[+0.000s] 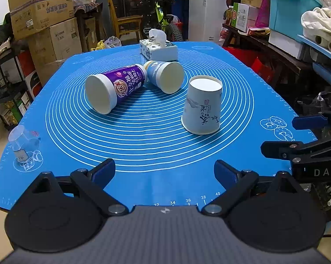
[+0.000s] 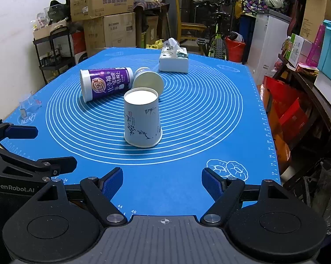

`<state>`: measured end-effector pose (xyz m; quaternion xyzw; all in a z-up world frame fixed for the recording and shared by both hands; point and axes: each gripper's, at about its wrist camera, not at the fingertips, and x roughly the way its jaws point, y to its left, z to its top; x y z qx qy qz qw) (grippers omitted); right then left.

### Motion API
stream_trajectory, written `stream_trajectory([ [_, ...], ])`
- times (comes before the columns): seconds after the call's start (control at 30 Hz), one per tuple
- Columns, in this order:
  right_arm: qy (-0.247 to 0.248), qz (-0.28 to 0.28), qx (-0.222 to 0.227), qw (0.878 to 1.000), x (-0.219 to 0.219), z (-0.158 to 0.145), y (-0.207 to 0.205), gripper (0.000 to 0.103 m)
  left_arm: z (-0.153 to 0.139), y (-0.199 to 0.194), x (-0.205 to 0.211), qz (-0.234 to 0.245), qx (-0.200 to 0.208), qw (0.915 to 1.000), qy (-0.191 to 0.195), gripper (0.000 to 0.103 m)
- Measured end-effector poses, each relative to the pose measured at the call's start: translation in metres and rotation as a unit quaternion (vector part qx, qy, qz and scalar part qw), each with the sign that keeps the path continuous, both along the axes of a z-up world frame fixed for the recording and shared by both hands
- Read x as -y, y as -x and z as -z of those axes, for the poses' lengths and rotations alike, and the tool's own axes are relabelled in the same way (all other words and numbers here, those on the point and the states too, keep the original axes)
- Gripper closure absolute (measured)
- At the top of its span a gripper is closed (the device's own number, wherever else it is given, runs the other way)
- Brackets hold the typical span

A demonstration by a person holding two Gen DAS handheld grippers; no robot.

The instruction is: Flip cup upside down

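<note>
The white cup (image 2: pixel 142 118) already stands upside down on the mat (image 2: pixel 209 110); both the left gripper (image 1: pixel 164 171) and the right gripper (image 2: pixel 162 181) are wide open and empty. The purple cup (image 1: pixel 116 88), lying on its side, is probably next.

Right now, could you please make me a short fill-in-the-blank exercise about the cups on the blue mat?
1. The white paper cup stands with its rim facing ____.
2. The purple cup lies on its ____.
3. The tissue box sits at the ____ end of the blue mat.
4. The jaws of both the left gripper and right gripper are ____.

Missing words: down; side; far; open
</note>
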<state>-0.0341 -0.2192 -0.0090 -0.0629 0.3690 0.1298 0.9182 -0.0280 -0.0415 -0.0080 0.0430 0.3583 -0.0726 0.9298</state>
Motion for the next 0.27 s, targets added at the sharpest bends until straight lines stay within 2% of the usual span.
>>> stream_trajectory([
  [0.27, 0.0, 0.0, -0.001, 1.0, 0.0007, 0.0002, -0.0001, 0.021, -0.0002, -0.0001, -0.002, 0.001, 0.002, 1.0, 0.005, 0.007],
])
